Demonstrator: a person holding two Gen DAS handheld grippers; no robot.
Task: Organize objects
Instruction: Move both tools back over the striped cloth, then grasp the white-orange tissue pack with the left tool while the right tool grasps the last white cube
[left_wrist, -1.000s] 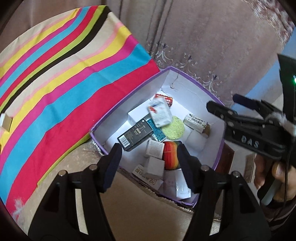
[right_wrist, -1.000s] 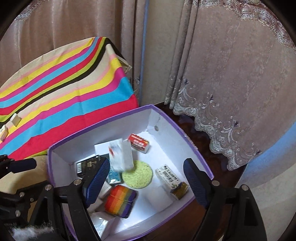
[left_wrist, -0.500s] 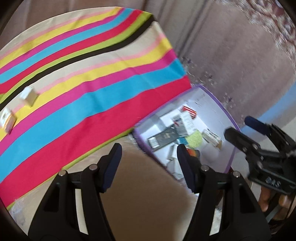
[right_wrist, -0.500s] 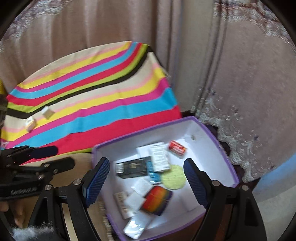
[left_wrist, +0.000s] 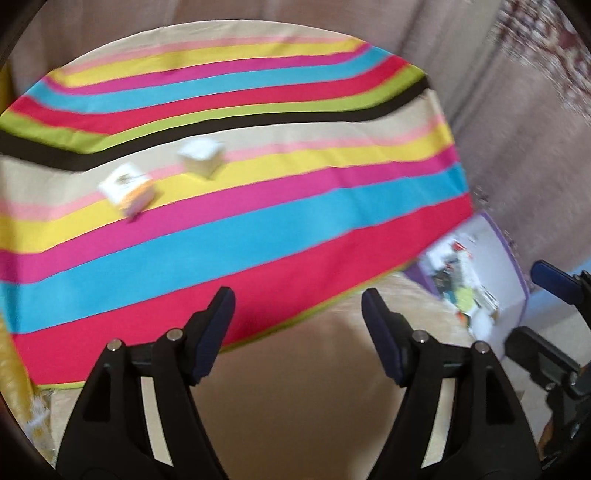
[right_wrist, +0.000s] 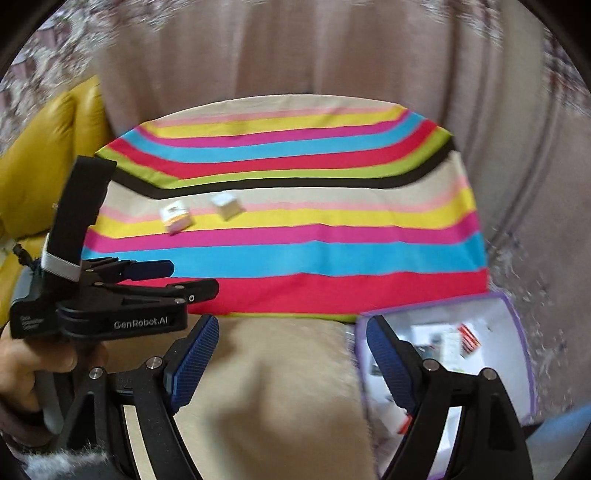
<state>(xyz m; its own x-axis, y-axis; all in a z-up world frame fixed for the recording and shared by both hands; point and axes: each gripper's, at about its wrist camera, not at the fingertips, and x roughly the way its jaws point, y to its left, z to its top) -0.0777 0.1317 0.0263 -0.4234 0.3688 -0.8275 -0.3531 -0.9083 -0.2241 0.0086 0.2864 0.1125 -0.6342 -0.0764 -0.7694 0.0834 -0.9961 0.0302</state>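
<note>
the left hand-held gripper (left_wrist: 298, 325) hangs with its jaws apart and nothing between them; they have just been opening wider, and only the beige plush surface (left_wrist: 295, 398) and the edge of the striped cloth (left_wrist: 258, 236) show in the gap. the right hand-held gripper (right_wrist: 291, 360) is also spread wide and empty, its blue ribbed pads (right_wrist: 195, 354) standing over the same beige surface. ahead of both hand-held grippers and up to the left, two small boxes sit on the cloth's pale and yellow stripes: a white and orange box (left_wrist: 127, 190) and, just beside it to the right, a plain white box (left_wrist: 201, 157); they are near each other but apart. both are blurred, so their print cannot be read. in the right wrist view the same pair lies well beyond the fingertips, the white and orange box (right_wrist: 176, 218) left of the plain white box (right_wrist: 227, 205). the purple-edged box (right_wrist: 517, 325) with its white inside lies off to the right of both hand-held grippers, at the cloth's red edge, partly behind the right one's right finger; it holds a jumble of small packets (right_wrist: 443, 343), seemingly cartons and cards, too smeared to sort out. from the left wrist view the purple-edged box (left_wrist: 511, 258) sits right of the right fingertip, with the right hand-held gripper past it at the frame edge. a hand (right_wrist: 35, 363) grips the left one's handle, and a yellow cushion (right_wrist: 40, 147) lies far left.
</note>
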